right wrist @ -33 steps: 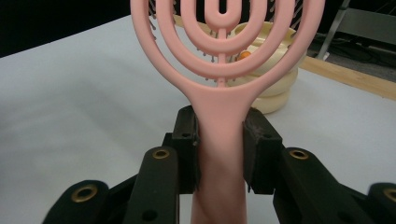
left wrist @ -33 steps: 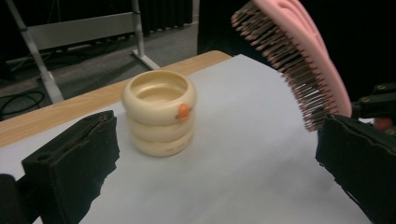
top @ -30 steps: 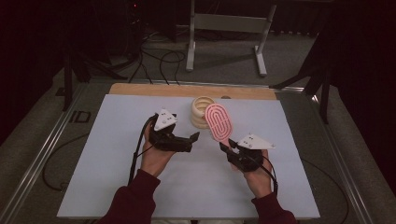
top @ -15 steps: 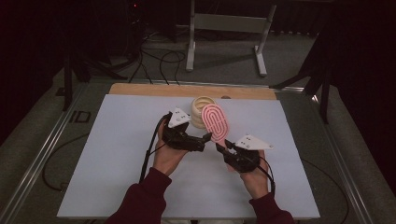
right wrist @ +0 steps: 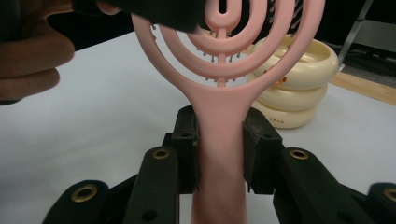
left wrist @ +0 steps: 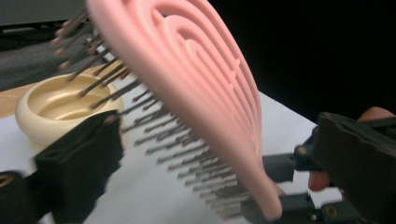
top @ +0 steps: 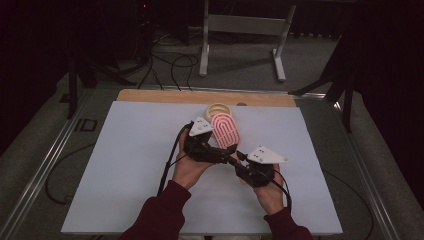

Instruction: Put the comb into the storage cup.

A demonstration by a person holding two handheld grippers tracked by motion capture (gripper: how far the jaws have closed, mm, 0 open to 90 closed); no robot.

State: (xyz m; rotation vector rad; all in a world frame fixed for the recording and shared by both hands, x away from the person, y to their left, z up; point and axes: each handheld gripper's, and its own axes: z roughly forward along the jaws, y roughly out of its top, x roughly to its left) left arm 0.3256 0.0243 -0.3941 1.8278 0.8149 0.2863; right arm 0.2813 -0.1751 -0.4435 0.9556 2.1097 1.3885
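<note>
Pink hairbrush pinched by its handle between right gripper jaws, head amid spread, just-closing left gripper jaws, before stacked cream bowls; orange print unreadable.

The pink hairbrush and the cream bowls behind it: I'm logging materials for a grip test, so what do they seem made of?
The pink hairbrush looks like moulded plastic with a smooth matte finish: one even colour, rounded open ribs, and thin dark bristles, probably plastic too. The cream bowls look like glossy plastic or possibly glazed ceramic, judging by soft highlights on their thick rounded rims; the pictures leave that open.
</note>
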